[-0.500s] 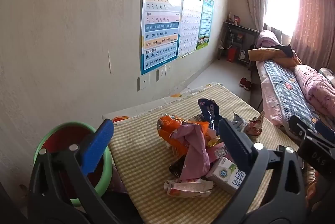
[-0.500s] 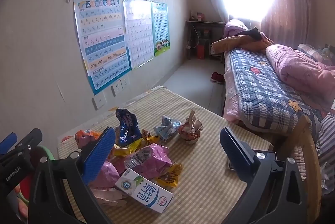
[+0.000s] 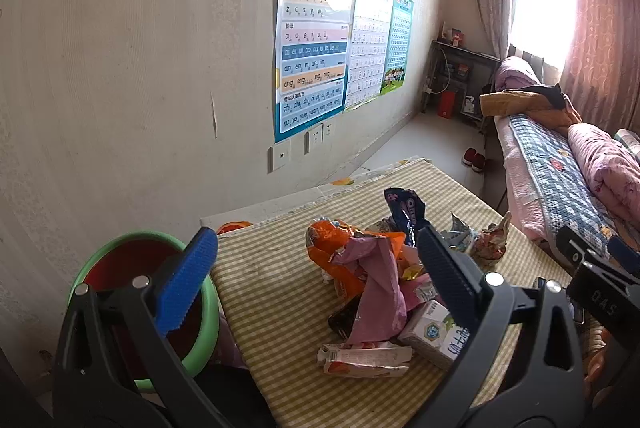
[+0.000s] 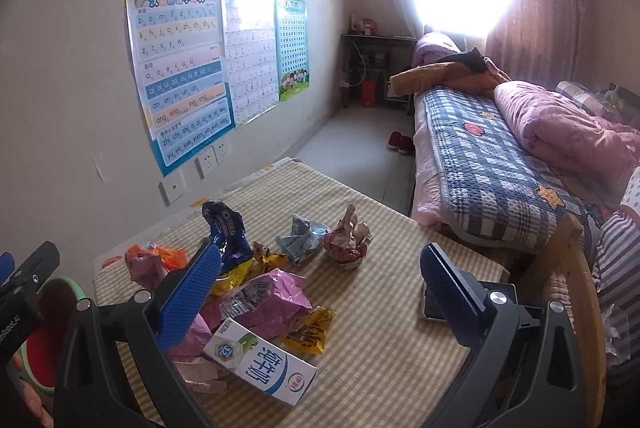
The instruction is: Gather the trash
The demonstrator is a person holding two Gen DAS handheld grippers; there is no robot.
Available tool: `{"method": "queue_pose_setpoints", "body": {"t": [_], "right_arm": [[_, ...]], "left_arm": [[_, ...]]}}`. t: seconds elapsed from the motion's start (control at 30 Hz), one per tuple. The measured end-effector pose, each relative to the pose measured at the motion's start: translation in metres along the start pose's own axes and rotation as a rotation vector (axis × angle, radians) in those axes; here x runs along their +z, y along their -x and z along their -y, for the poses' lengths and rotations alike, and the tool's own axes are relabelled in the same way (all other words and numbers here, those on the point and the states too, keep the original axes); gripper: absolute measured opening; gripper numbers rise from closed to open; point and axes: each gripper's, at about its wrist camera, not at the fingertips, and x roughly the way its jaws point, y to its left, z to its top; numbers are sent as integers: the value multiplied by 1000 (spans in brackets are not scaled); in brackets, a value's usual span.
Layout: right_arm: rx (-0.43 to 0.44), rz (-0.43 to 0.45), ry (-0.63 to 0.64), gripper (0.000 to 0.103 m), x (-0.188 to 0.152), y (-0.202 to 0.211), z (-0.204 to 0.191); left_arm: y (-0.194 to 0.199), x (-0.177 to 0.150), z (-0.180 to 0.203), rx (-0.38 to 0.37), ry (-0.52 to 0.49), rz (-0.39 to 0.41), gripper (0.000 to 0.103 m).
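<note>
A heap of trash lies on the checked tablecloth (image 3: 272, 292): an orange wrapper (image 3: 336, 240), a pink wrapper (image 3: 376, 288), a blue cookie wrapper (image 3: 404, 207), a milk carton (image 3: 436, 332) and a flattened carton (image 3: 360, 358). My left gripper (image 3: 316, 280) hovers open in front of the heap, holding nothing. My right gripper (image 4: 320, 292) is open and empty too, above the milk carton (image 4: 264, 360) and pink wrapper (image 4: 268, 300). Farther back lie the blue cookie wrapper (image 4: 224, 228), a grey-blue wrapper (image 4: 300, 236) and a crumpled red-brown wrapper (image 4: 348, 240). A green bin (image 3: 128, 238) with a red inside stands off the table's left end.
A dark phone (image 4: 432, 308) lies on the cloth (image 4: 380, 348) under my right gripper's right finger. The wall with posters (image 3: 312, 39) runs along the table's far side. A bed (image 4: 480, 155) with quilts stands to the right, beside a wooden chair back (image 4: 576, 268).
</note>
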Motion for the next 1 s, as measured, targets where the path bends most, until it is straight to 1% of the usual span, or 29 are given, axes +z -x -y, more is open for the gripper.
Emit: {"method": "queue_pose_setpoints", "body": {"t": [0.07,0.23,0.33,0.53,1.0], "right_arm": [[-1,1,5,96,0,0,-1],[-17,-32,36,96,-1,0,-4],[-7,-21,26,96,-2,-1,-3],[-1,-40,26,96,-1,-2,-6],[14,-23,21,96,-5,-6,-6]], "left_arm": [[-1,0,0,4,0,-2,98],[-2,1,-1,9,-2,-1,98],[-2,0,-1,9,-5,-3,98],[-4,0,-2,9,-12,-4,98],[-4,-2,3,-8,-37,2,98]]}}
